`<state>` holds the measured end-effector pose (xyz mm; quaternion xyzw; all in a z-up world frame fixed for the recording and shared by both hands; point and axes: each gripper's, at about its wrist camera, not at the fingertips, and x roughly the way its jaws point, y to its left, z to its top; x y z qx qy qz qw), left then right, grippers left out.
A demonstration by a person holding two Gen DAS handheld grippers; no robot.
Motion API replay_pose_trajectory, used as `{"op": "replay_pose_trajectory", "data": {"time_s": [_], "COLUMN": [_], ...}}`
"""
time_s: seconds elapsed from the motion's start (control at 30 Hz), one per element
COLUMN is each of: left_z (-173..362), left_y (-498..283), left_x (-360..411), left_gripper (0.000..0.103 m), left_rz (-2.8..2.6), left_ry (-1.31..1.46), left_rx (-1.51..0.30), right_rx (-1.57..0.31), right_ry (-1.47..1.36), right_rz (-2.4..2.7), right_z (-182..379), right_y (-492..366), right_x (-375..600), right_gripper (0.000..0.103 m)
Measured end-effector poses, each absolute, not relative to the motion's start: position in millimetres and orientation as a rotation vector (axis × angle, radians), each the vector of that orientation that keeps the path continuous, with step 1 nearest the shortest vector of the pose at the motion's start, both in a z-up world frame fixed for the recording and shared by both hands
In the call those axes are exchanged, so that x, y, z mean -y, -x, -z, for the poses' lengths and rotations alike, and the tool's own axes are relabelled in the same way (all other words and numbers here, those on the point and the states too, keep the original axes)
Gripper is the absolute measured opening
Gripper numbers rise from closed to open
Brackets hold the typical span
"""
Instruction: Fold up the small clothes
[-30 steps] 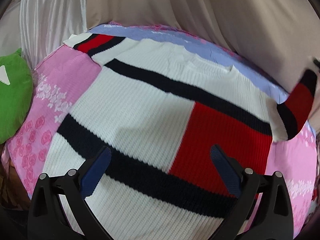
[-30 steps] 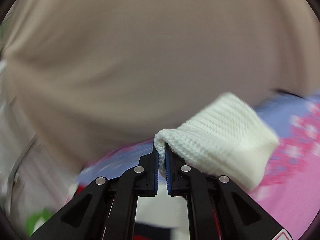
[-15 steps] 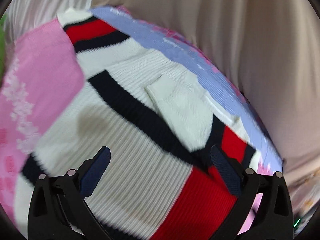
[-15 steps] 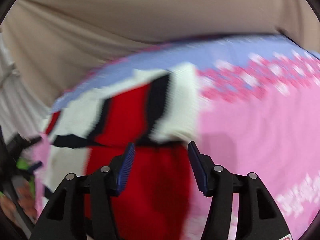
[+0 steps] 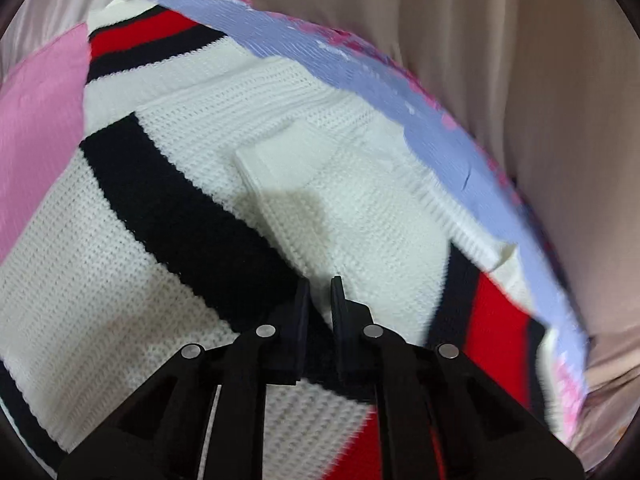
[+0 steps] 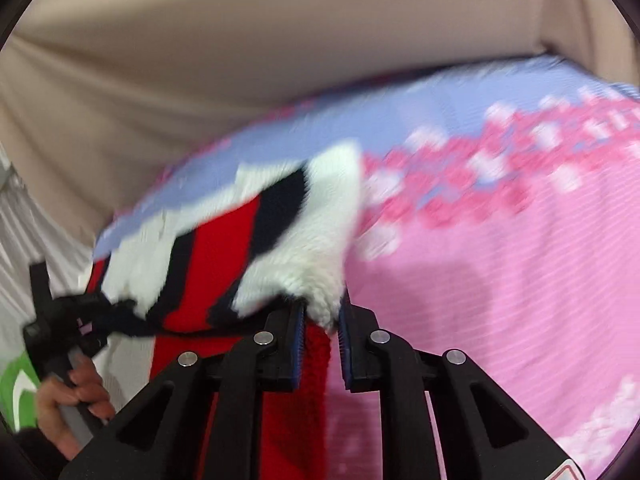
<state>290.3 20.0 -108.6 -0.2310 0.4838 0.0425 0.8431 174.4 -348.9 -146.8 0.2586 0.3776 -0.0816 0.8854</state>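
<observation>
While no brand, label or legible writing shows on either view, the striped knit sweater (image 5: pixel 224 216) lies spread on the pink floral bedsheet (image 6: pixel 500 280), its white sleeve cuff (image 5: pixel 280 160) folded across the sweater's chest. The left gripper (image 5: pixel 320 292) points down at the sweater just below that cuff, jaws drawn narrow, apparently pinching the knit. The right gripper (image 6: pixel 322 316) sits at the sweater's edge beside bare sheet, jaws closed narrow on a raised fold of white and red knit. Left of the sweater, the person's hand (image 6: pixel 68 400) grasps the left gripper's handle.
</observation>
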Motion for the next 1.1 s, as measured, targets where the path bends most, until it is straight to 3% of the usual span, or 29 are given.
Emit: {"op": "replay_pose_trajectory", "data": {"time_s": [0.1, 0.17, 0.23, 0.27, 0.3, 0.37, 0.43, 0.53, 0.67, 0.73, 0.77, 0.8, 0.87, 0.9, 0.93, 1.03, 1.1], "left_z": [108.1, 104.8, 97.9, 90.6, 84.2, 72.4, 67.5, 71.5, 96.9, 112.2, 110.0, 109.9, 106.5, 105.0, 104.9, 101.3, 104.4], "left_y": [-287.8, -286.0, -275.8, -268.1, -257.9, -230.5, -203.7, -148.8, -104.3, -86.5, -79.9, -80.6, -82.8, -84.2, -85.2, -76.5, -66.2], "left_x": [-10.5, -15.5, -30.7, -39.1, -48.0, -73.0, -95.9, -143.0, -193.6, -210.8, -209.3, -204.4, -188.3, -181.1, -174.0, -153.6, -147.1], "left_gripper": [0.011, 0.013, 0.038, 0.045, 0.055, 0.063, 0.075, 0.082, 0.084, 0.082, 0.081, 0.072, 0.051, 0.032, 0.023, 0.009, 0.009], "left_rz": [-0.096, -0.071, -0.051, -0.051, -0.059, -0.085, -0.128, -0.225, -0.332, -0.352, -0.338, -0.325, -0.284, -0.244, -0.206, -0.130, -0.093], "left_ry": [0.415, 0.442, 0.485, 0.490, 0.482, 0.431, 0.386, 0.351, 0.426, 0.517, 0.501, 0.469, 0.410, 0.406, 0.410, 0.364, 0.366], "left_rx": [-0.991, -1.004, -1.008, -0.995, -0.980, -0.960, -0.964, -1.005, -1.103, -1.146, -1.111, -1.125, -1.135, -1.143, -1.164, -1.190, -1.228], "right_rx": [-0.923, -0.927, -0.918, -0.905, -0.897, -0.918, -0.988, -1.147, -1.165, -1.163, -1.151, -1.154, -1.162, -1.151, -1.141, -1.137, -1.157], "right_ry": [-0.563, -0.554, -0.573, -0.570, -0.566, -0.571, -0.556, -0.574, -0.543, -0.492, -0.473, -0.458, -0.485, -0.487, -0.468, -0.416, -0.419], "right_rz": [0.205, 0.189, 0.163, 0.157, 0.143, 0.114, 0.068, 0.003, -0.025, -0.021, -0.011, -0.012, -0.008, 0.012, 0.027, 0.108, 0.160], "right_z": [189.0, 181.6, 159.9, 150.1, 138.4, 127.9, 129.4, 145.9, 144.0, 140.3, 138.1, 137.9, 143.0, 135.5, 131.0, 116.0, 113.8], "right_y": [-179.2, -176.0, -171.0, -166.8, -155.8, -128.3, -92.8, -31.6, 9.7, 3.4, 0.0, -6.0, -12.7, -12.5, -10.7, 11.4, 38.6], "right_x": [363.3, 360.6, 354.9, 349.4, 343.0, 327.3, 308.4, 275.0, 239.4, 226.3, 223.1, 220.8, 224.9, 230.3, 234.7, 260.9, 279.6], "right_gripper": [0.012, 0.014, 0.021, 0.024, 0.038, 0.056, 0.056, 0.057, 0.067, 0.066, 0.046, 0.010, 0.010, 0.010, 0.009, 0.008, 0.003]}}
